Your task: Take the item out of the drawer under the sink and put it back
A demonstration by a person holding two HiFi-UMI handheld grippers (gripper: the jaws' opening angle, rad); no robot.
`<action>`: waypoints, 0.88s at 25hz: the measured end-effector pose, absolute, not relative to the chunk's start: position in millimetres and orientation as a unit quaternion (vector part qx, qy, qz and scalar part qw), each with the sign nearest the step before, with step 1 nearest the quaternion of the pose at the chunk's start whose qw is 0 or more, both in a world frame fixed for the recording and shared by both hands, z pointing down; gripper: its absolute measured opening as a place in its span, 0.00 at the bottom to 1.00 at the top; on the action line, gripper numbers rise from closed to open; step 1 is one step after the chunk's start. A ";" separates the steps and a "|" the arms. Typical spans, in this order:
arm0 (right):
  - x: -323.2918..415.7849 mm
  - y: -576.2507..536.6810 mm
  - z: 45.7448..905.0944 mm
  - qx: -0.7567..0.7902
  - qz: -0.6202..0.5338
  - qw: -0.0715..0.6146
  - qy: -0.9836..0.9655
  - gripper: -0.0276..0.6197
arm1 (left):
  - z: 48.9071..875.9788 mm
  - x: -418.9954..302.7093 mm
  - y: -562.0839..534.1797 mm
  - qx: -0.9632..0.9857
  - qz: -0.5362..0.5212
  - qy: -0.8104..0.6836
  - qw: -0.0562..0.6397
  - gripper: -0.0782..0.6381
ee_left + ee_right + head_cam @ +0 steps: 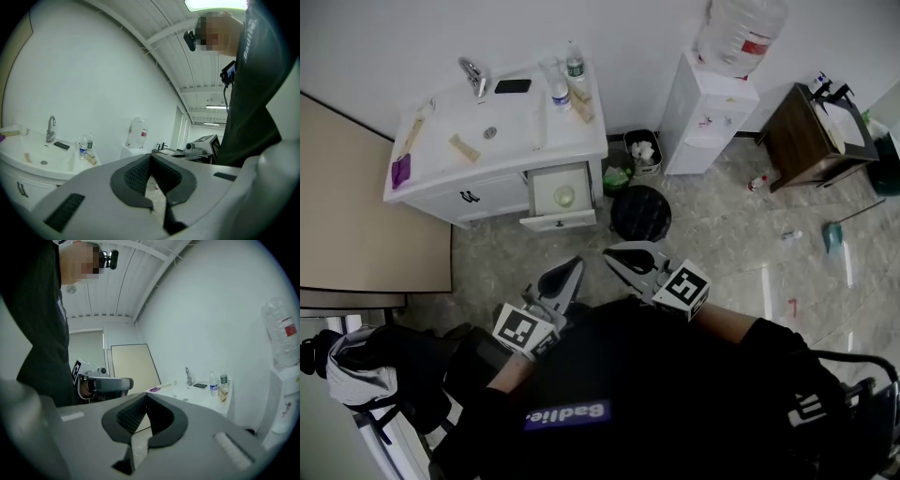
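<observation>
The drawer (pixel 560 223) under the sink (pixel 502 129) is seen pulled out of the white cabinet, and a small, pale, round item (pixel 564 196) is seen lying inside it, near the middle of the compartment. The left claw (pixel 151 159) is closed, pads pressed together, and nothing is held between them; the right claw (pixel 145 399) is likewise closed and empty. Both are carried close to the person's body, well apart from the cabinet, with bare floor between. It cannot be told from this whether the item is yet to be lifted out or is already returned. If the former is judged true, the approach, the grasp, the lift and the return are all left; if the latter, only the open drawer may remain to be pushed shut. The tabletop (pixel 441 161) around the basin carries bottles and small things that are not touched.
</observation>
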State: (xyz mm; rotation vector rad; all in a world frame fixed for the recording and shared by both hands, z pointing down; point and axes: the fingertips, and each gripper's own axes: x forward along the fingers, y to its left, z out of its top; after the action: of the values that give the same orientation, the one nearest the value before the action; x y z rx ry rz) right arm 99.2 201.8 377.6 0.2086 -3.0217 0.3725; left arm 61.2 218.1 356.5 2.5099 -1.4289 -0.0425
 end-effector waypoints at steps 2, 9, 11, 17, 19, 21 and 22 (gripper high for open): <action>101.3 193.5 382.7 0.062 0.129 0.049 -0.988 0.05 | 358.8 60.3 213.5 0.855 -0.018 -0.502 0.130 0.12; 77.7 155.2 394.0 0.067 0.133 0.064 -0.987 0.05 | 366.2 32.6 176.3 0.854 -0.022 -0.502 0.134 0.12; 62.8 141.4 396.2 0.074 0.129 0.070 -0.986 0.05 | 371.5 21.6 162.5 0.860 -0.017 -0.491 0.139 0.12; 9.0 94.7 396.6 0.121 0.133 0.072 -0.981 0.05 | 378.0 -42.6 113.2 0.870 -0.017 -0.473 0.136 0.12; -11.3 84.3 397.7 0.130 0.137 0.075 -0.979 0.05 | 376.3 -60.2 99.7 0.877 -0.021 -0.459 0.139 0.12; -30.5 75.5 397.0 0.137 0.139 0.077 -0.978 0.05 | 375.0 -75.2 87.5 0.885 -0.020 -0.443 0.141 0.12; -39.5 71.9 397.1 0.139 0.138 0.077 -0.978 0.05 | 376.3 -82.6 82.1 0.888 -0.020 -0.437 0.139 0.12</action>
State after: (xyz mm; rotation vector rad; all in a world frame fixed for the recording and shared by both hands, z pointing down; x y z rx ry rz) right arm -39.5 71.9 397.1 0.4171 -2.9284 0.4133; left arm -82.6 82.1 376.3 2.5684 -1.2637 -0.0566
